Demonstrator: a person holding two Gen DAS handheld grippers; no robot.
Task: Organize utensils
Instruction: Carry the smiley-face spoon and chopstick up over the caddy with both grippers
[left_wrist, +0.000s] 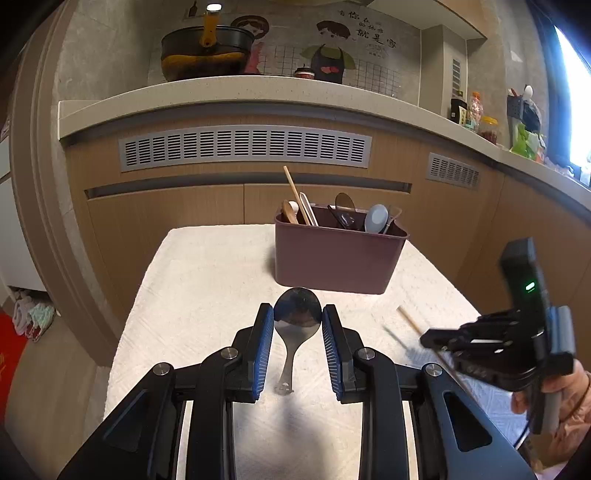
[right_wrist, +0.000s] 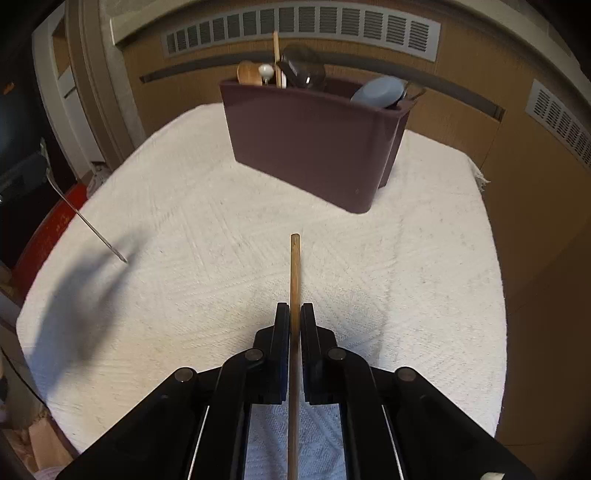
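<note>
Utensils are mostly gathered already: the maroon caddy (left_wrist: 338, 254) stands upright at the far side of the cloth-covered surface (left_wrist: 207, 280), with a wooden spoon, one chopstick, dark ladles and a pale blue spoon poking out of its compartments. Two pieces appear to remain outside it. A metal spoon (left_wrist: 295, 325) sits between the left gripper's (left_wrist: 297, 314) jaws, bowl pointing toward the caddy and handle running back toward the camera; the jaws stand just beside the bowl on either side, and whether they press it or only bracket it I cannot tell, though the right wrist view shows the spoon (right_wrist: 86, 221) tilted with only its handle tip near the cloth. The right gripper (right_wrist: 294, 310) has its jaws narrowed onto a wooden chopstick (right_wrist: 294, 280), which points forward toward the caddy (right_wrist: 314, 144), well short of it. By my judgement the task is near its end: both pieces need carrying over and dropping into a compartment.
</note>
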